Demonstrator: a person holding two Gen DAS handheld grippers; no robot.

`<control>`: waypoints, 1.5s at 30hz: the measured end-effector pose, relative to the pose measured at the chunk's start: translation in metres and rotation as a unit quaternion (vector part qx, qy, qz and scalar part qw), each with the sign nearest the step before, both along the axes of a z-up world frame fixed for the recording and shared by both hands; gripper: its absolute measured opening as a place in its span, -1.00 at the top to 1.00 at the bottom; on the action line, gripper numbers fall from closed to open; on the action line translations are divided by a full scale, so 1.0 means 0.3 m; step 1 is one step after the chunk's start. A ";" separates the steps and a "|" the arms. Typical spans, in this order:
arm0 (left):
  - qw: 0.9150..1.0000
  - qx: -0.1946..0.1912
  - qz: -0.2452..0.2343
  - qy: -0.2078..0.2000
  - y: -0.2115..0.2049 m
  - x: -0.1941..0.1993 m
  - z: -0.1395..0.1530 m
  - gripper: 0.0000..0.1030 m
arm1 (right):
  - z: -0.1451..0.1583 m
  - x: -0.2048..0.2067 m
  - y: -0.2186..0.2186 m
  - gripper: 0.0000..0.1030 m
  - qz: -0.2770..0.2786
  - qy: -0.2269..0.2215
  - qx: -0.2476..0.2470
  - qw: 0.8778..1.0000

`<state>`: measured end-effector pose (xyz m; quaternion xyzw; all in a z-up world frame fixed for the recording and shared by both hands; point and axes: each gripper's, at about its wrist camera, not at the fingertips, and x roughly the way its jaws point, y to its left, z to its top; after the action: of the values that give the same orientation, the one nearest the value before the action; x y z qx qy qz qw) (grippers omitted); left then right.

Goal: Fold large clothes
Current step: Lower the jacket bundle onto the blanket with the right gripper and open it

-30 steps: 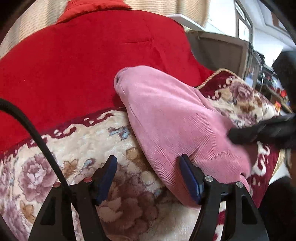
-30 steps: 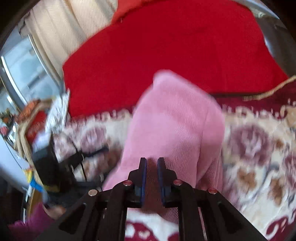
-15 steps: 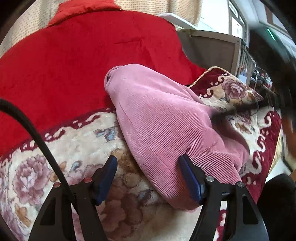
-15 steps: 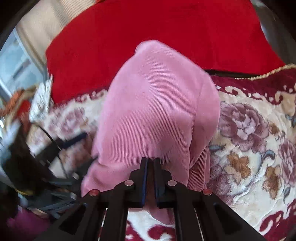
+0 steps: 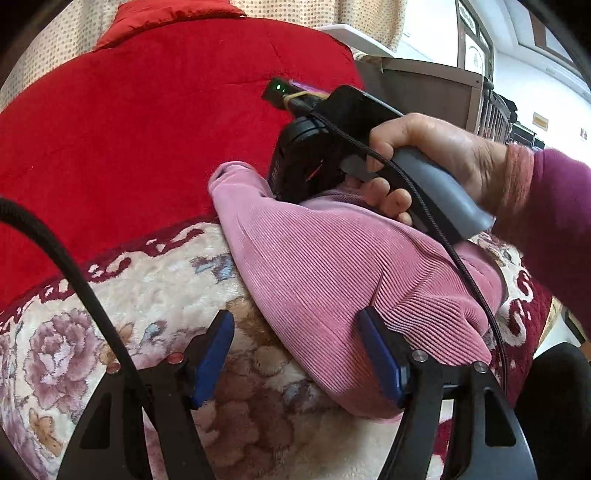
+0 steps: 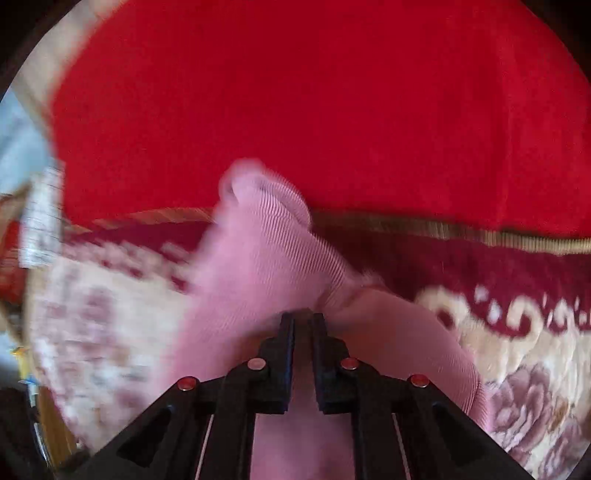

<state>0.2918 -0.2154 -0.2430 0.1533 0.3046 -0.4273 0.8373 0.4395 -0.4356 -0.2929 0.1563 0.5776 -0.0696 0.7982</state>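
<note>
Floral plush blanket with maroon border, red quilt behind, beige dotted curtain, brown cabinet.

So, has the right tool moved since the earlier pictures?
Yes. In the left wrist view the right tool, shut on the pink garment, has travelled from the right edge toward the red quilt, carrying the fabric along.

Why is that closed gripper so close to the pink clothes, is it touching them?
Touching. In the right wrist view the right gripper is nearly shut with the pink garment bunched between its fingers, so it is pinching the fabric.
</note>
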 end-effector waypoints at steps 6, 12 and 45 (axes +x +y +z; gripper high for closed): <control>1.000 0.000 0.010 -0.020 0.013 -0.022 0.008 -0.42 | 0.129 -0.125 -0.001 0.77 -0.026 -0.079 0.019 0.996; 0.999 0.002 0.028 -0.021 0.019 -0.026 0.007 -0.49 | 0.296 -0.447 0.099 0.77 -0.016 -0.117 -0.015 0.993; 0.970 -0.090 0.158 -0.164 0.429 -0.418 0.387 -0.62 | 0.602 -0.984 0.548 0.74 0.025 -0.237 -0.289 0.927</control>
<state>0.1664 -0.0867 -0.1270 0.0951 0.1434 -0.2848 0.9430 0.1442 -0.2713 -0.1123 -0.0838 0.3303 -0.1747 0.9238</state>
